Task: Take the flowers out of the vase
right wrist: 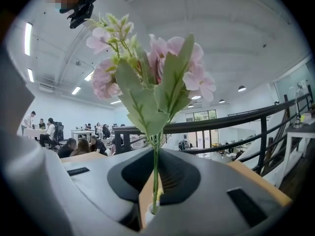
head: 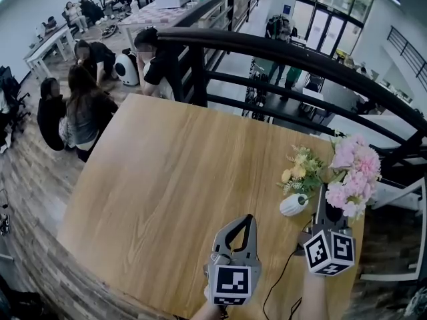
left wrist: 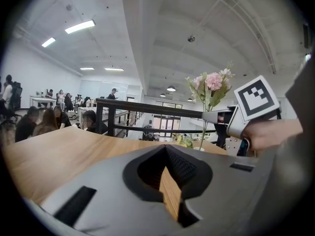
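A bunch of pink flowers [head: 353,174] stands upright over the table's right end, with my right gripper [head: 322,195] shut on its thin green stem [right wrist: 155,176]. The pink flowers [right wrist: 147,63] fill the right gripper view, and the stem's lower end reaches down to the white vase [right wrist: 147,216]. The small white vase [head: 293,205] sits on the wooden table [head: 173,179], with yellow flowers [head: 299,172] in it. My left gripper [head: 249,219] hovers left of the vase, shut and holding nothing. The left gripper view shows the pink flowers [left wrist: 213,81] and the right gripper [left wrist: 216,116].
A black railing [head: 280,52] curves round the table's far and right edges. Several people [head: 73,112] sit on the floor past the table's left corner. A thin black cable [head: 277,282] trails over the front edge between my hands.
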`<state>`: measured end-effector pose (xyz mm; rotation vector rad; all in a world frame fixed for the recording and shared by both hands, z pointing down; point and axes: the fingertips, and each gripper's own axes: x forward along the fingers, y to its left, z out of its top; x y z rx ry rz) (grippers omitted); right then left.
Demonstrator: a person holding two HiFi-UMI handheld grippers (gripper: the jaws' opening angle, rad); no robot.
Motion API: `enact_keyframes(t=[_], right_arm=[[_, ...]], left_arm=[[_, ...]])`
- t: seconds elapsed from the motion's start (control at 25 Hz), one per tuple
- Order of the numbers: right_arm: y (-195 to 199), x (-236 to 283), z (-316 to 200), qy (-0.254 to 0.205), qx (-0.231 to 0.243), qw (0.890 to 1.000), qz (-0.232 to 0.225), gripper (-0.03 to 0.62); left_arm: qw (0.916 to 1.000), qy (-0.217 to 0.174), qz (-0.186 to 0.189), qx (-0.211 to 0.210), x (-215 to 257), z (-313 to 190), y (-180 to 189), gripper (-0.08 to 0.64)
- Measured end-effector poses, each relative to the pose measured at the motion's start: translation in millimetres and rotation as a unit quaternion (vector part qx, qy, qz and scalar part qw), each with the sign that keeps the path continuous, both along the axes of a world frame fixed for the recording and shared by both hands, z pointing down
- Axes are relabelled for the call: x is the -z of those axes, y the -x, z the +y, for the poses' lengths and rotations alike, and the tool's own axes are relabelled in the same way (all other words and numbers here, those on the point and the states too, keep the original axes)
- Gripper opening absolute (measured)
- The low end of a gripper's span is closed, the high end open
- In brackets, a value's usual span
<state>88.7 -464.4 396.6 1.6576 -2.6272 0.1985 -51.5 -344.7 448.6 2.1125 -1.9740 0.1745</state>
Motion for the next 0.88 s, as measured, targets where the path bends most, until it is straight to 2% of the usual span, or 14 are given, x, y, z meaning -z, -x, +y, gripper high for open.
enact_keyframes(t=[0.4,0.88], right_arm=[[-9,26,12,-0.019,-0.018,1.0,-0.005,0.037],[-17,56,35,-0.037,-0.03,0.999,-0.004,0.037]], left_arm=[[0.9999,-0.011,0.008,-0.011,20,6,-4,0.028],[0.9983,-0.043,0.006,-0.038,49,11,-16,0.028]])
